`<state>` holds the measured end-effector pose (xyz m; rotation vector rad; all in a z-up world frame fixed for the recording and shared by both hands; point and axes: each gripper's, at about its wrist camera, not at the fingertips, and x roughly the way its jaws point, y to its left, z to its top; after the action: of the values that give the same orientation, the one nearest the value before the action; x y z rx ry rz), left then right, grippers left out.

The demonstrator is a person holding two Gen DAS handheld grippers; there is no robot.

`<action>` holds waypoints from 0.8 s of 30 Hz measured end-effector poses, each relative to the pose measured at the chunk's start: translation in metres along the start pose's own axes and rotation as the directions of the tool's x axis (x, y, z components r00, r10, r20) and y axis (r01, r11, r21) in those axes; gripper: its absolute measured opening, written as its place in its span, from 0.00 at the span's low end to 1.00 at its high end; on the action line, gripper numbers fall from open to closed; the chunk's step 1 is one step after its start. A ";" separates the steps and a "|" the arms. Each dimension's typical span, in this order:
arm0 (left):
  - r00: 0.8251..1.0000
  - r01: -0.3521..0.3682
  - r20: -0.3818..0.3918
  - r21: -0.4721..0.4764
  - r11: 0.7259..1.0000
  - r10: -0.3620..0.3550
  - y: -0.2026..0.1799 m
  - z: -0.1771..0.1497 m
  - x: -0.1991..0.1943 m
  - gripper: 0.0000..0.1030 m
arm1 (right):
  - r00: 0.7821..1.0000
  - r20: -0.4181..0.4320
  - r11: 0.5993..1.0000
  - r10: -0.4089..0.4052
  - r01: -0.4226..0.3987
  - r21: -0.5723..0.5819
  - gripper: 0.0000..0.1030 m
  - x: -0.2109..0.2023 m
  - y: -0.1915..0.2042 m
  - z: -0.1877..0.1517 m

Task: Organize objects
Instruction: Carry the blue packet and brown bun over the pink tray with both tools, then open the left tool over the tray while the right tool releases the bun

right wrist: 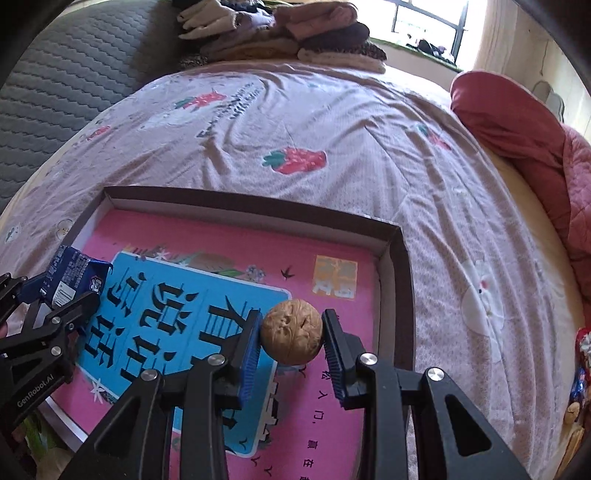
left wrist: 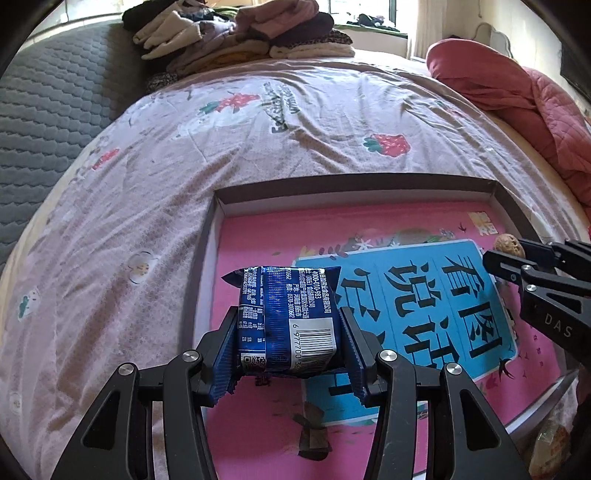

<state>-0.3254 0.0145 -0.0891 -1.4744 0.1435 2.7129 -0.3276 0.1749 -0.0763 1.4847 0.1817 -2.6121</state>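
My left gripper (left wrist: pixel 288 325) is shut on a blue foil snack packet (left wrist: pixel 286 314) and holds it above the left part of a shallow cardboard tray (left wrist: pixel 351 186) lined with a pink and blue sheet. My right gripper (right wrist: pixel 291 334) is shut on a round tan walnut (right wrist: pixel 291 332) above the right part of the same tray (right wrist: pixel 400 280). The walnut and right gripper also show at the right edge of the left wrist view (left wrist: pixel 509 249). The packet and left gripper show at the left edge of the right wrist view (right wrist: pixel 70 277).
The tray lies on a bed with a mauve strawberry-print sheet (left wrist: pixel 258 140). Folded clothes (left wrist: pixel 236 33) are piled at the far end. A red quilt (left wrist: pixel 517 85) lies at the right. A grey quilted mat (left wrist: pixel 48 110) is at the left. Several wrapped snacks (right wrist: pixel 580 373) lie at the far right.
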 end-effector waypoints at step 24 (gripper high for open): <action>0.999 0.029 -0.038 -0.024 0.999 -0.030 0.007 0.001 0.007 0.53 | 0.998 -0.047 0.999 0.042 -0.042 0.001 0.45 -0.001 0.001 -0.003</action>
<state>-0.3303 0.0073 -0.0939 -1.5228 0.0903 2.6734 -0.3241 0.1740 -0.0774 1.5329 0.1536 -2.5461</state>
